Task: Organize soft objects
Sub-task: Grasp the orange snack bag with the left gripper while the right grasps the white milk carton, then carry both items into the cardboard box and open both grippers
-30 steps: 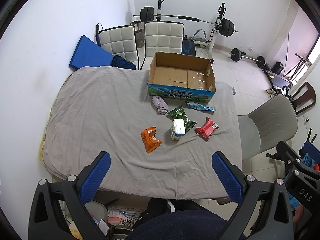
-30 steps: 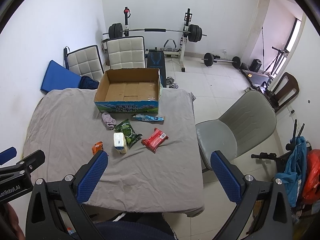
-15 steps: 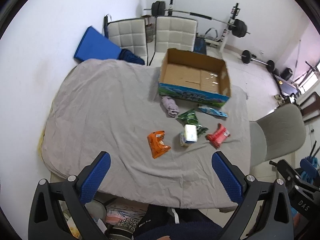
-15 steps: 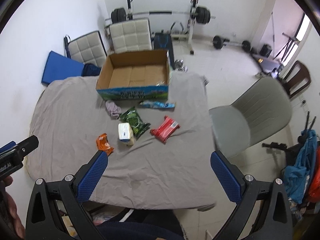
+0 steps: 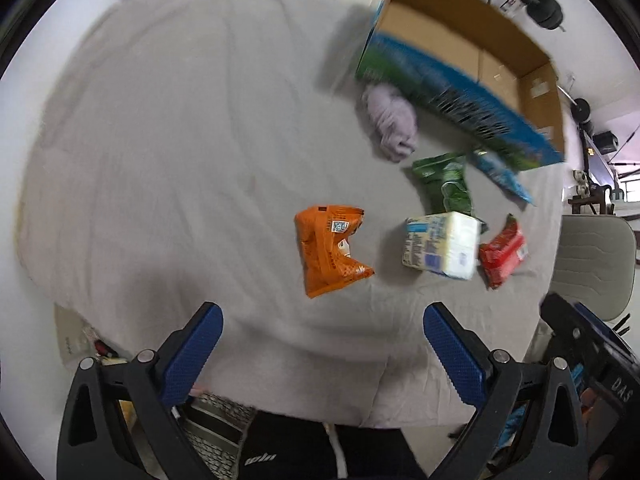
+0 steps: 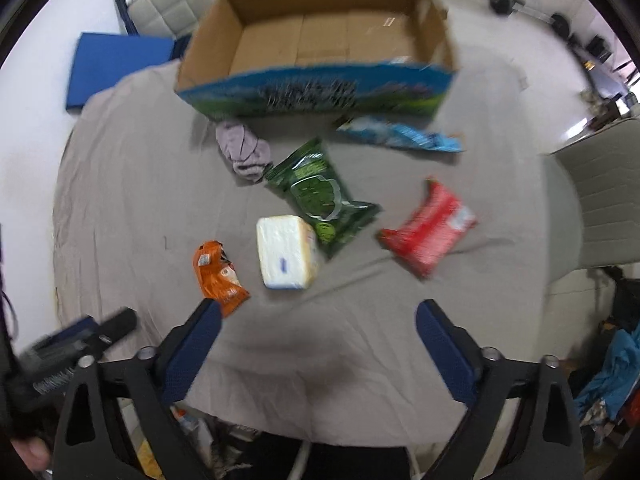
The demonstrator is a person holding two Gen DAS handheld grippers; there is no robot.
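An open, empty cardboard box (image 5: 472, 52) (image 6: 320, 36) stands at the far side of the grey-clothed table (image 5: 160, 140) (image 6: 132, 200). In front of it lie a lilac cloth (image 5: 390, 120) (image 6: 242, 148), a green packet (image 5: 444, 184) (image 6: 320, 188), a light blue packet (image 5: 504, 176) (image 6: 400, 134), a white tissue pack (image 5: 440, 244) (image 6: 286, 252), a red packet (image 5: 502, 252) (image 6: 430, 232) and an orange packet (image 5: 328, 248) (image 6: 218, 272). My left gripper (image 5: 322, 354) is open and empty above the near edge, just short of the orange packet. My right gripper (image 6: 318, 350) is open and empty, short of the tissue pack.
A grey chair (image 6: 600, 192) (image 5: 592, 264) stands at the table's right side. White padded chairs (image 6: 172, 4) and a blue mat (image 6: 116, 64) are behind the table. Weights (image 6: 520, 4) lie on the floor at the far right. The left gripper's body (image 6: 60, 360) shows at the right wrist view's lower left.
Both grippers have moved forward and down toward the table, so the packets and box look much larger. Nothing on the table has moved. Both grippers stay open.
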